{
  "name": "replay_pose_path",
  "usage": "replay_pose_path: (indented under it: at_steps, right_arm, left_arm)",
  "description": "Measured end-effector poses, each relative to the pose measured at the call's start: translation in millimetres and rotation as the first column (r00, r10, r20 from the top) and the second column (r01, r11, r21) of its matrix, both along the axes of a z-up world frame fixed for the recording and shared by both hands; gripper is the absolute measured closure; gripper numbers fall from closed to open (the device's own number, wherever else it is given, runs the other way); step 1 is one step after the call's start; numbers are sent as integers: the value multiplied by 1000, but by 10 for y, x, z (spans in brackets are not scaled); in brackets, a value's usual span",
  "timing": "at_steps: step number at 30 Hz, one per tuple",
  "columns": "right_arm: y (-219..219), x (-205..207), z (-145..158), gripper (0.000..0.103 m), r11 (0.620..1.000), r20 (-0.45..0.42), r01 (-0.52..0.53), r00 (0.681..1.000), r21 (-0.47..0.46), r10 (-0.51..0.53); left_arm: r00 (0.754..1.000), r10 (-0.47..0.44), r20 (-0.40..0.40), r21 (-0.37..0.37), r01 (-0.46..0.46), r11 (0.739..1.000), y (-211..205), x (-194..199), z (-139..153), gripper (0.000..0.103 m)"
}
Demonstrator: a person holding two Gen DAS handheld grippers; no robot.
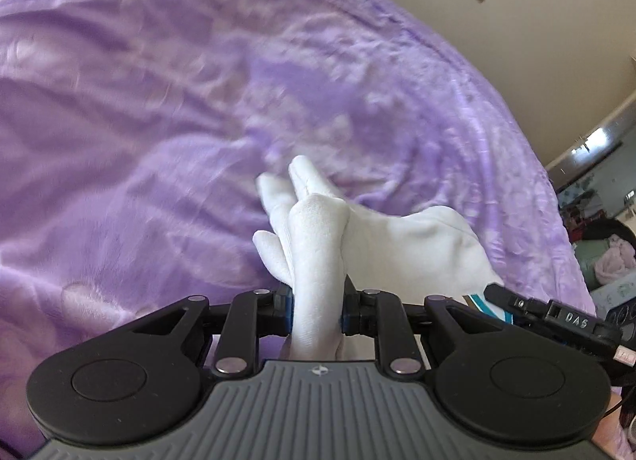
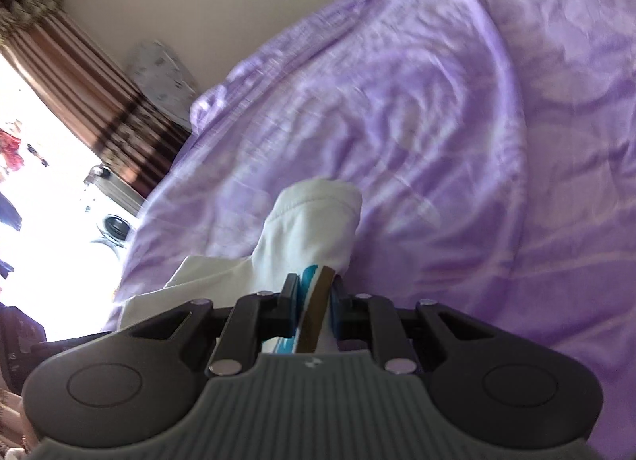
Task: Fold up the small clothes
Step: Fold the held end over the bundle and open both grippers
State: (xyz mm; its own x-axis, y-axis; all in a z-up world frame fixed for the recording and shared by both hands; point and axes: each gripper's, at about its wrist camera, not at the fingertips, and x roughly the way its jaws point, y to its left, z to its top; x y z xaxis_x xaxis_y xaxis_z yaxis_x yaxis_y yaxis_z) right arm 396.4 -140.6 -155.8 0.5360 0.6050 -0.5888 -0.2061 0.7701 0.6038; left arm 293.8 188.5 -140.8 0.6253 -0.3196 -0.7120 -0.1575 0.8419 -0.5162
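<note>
A small white garment (image 1: pixel 397 245) with a teal and brown stripe hangs above the purple blanket, held at both ends. My left gripper (image 1: pixel 317 309) is shut on a bunched white part of it. My right gripper (image 2: pixel 314 301) is shut on the striped edge of the same garment (image 2: pixel 310 229). In the left wrist view the right gripper's black fingers (image 1: pixel 528 307) show at the garment's far right corner. The jaws of both grippers are pressed onto the cloth.
A rumpled purple fleece blanket (image 1: pixel 159 110) covers the bed, which also shows in the right wrist view (image 2: pixel 477 142). A beige wall is behind it. A striped curtain (image 2: pixel 91 94) and bright window stand left; room clutter (image 1: pixel 604 245) lies at far right.
</note>
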Motion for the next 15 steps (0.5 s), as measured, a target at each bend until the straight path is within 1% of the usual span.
replay_pose_path:
  at_steps: [2,5,7,8,9,10,11,12,13,15]
  right_arm:
    - [2,87,-153,93,999,-27,11,1000,-31,-12]
    - [-21,184,-334,93,1000,-65,16,998,-26,-18]
    - [-13,218,-401,92,999,-78,15,997,-38,-18]
    - [-7,228,-413,92,999,-81,17,996,-39,-20]
    - [-16,216,-403,89,999,-83,20,996,-40,-23]
    - [-22,195,-370,85,999,-83,24,996,-46,-27]
    - [-34,164,-325,83,998,-79,31,996,-62,-36]
    - [-48,117,-276,77,996,-69,34,997,-77,-39]
    - [-72,55,-213,77,995,-60,33,997,-96,-39]
    - [-83,-65,-69,76,990,-43,33,998,-136,-39]
  left_arm:
    - [1000,11,-12,-38,-11,999,74,9,-93,79]
    - [1000,7,-19,-41,-7,999,103,13,-144,75]
    - [999,16,-33,-46,-17,999,107,4,-135,70]
    - [999,21,-44,-52,-23,998,110,7,-118,69]
    - [998,33,-55,-56,-36,998,116,2,-94,68]
    - [997,48,-62,-54,-51,997,123,-18,-57,68]
    - [996,58,-62,-42,-61,997,121,-55,-7,68]
    - [996,67,-54,-23,-68,997,116,-102,48,68]
    - [996,82,-36,6,-81,997,101,-192,125,68]
    - [995,101,-4,42,-101,994,72,-352,251,68]
